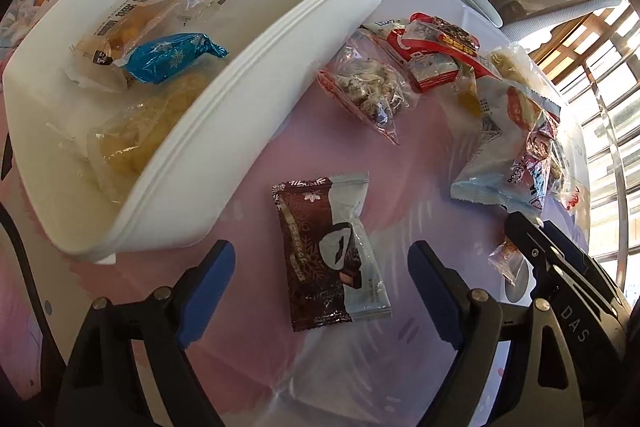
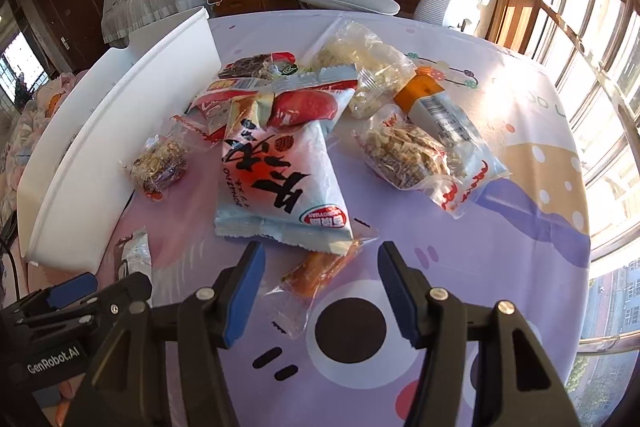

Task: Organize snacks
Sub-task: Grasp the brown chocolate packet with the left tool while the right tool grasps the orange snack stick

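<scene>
Left gripper jaws apart astride brown-and-white snack packet, unclamped; right gripper jaws apart astride clear orange-snack wrapper, unclamped; white bin alongside.

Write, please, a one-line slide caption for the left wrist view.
Open left gripper above a brown chocolate snack packet on the table, beside a white bin holding snacks.

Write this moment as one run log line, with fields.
left gripper: open over brown wrapper | right gripper: open over orange packet | white bin: partly filled
</scene>
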### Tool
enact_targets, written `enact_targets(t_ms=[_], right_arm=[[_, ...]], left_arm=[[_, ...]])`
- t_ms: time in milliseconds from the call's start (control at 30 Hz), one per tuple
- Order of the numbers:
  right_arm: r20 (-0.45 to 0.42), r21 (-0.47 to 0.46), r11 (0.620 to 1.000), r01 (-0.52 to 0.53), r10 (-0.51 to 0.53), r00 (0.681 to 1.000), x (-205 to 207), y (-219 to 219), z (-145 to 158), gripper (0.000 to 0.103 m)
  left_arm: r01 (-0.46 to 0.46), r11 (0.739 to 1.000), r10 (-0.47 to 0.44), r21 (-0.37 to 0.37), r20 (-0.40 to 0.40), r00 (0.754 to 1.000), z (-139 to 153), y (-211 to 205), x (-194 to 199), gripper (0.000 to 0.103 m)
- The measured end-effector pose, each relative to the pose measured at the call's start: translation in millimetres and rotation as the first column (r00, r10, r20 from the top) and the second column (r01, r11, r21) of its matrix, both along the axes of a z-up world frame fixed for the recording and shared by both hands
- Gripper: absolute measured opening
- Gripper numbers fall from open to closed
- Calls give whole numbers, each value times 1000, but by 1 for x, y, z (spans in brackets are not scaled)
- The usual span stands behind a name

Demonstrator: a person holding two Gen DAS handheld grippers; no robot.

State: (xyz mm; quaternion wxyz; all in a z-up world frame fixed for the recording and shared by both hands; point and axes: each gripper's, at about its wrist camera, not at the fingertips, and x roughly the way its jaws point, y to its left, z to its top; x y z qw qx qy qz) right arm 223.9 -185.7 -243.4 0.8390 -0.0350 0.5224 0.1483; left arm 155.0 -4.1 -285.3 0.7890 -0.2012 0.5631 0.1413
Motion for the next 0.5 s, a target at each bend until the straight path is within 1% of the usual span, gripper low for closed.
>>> enact_targets(t_ms=[133,167,233,300,333,400,433,500], right_arm=[[-7,-6,1000,-4,4,1000,2,1,-3,48],[-8,-9,1000,-4,4,1000,2,1,-3,44],[-17,-19,1000,-8,7,1000,3,3,-5,41],[-28,-20,1000,-10,9,1000,4,3,-6,37],[-28,-22,1000,-10,10,1000,4,3,-7,37],[-31,-28,999,-18,17,999,4,4,-7,35],[-31,-31,999,-22,21,999,3,4,-7,35],[-32,-38,999,-32,30,999,4,5,-7,33]], left_arm=[[-1,1000,1,4,-29,1000,-7,0,8,83],[-3,1000,3,3,-34,999,-9,1,9,82],[-10,1000,10,15,-37,999,-10,1,11,78],[-15,1000,16,24,-41,999,-11,1,14,74],[-18,999,19,30,-46,999,-11,2,16,72],[-33,999,35,40,-49,998,-9,4,17,64],[-39,998,40,39,-48,998,-9,5,18,63],[-43,998,46,49,-49,998,-9,6,19,55]])
